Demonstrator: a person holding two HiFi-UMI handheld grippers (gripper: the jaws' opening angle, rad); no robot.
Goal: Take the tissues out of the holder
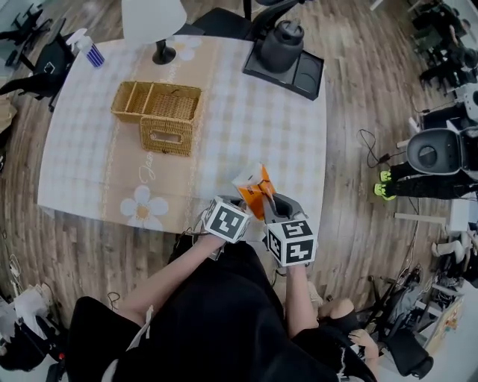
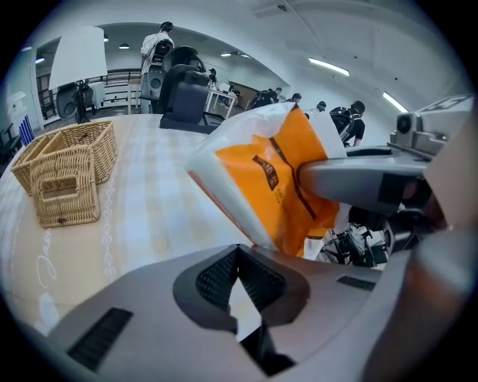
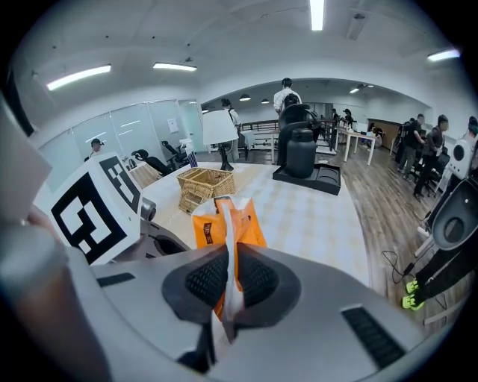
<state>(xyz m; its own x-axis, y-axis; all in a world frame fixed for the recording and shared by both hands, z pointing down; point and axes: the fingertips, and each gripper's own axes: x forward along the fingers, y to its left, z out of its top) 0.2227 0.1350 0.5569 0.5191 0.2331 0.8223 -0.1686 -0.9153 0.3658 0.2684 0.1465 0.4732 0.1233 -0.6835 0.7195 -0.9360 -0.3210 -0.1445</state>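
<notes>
Already clear of the wicker holder (image 1: 158, 116) near the table's (image 1: 299, 149) far left corner, the tissue pack (image 1: 254, 190) hangs over the near edge. The right gripper (image 3: 228, 280) is clamped on its thin seam, and the left gripper (image 2: 240, 295) seems to pinch a white corner. Pulling the two apart could tear the wrapper, and a slip would drop the pack off the table.

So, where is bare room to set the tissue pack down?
Free: the checkered cloth right of the wicker holder, this side of the black tray; the near-left corner, around the flower print. Crowded: the far edge, with lamp, spray bottle and tray.
</notes>
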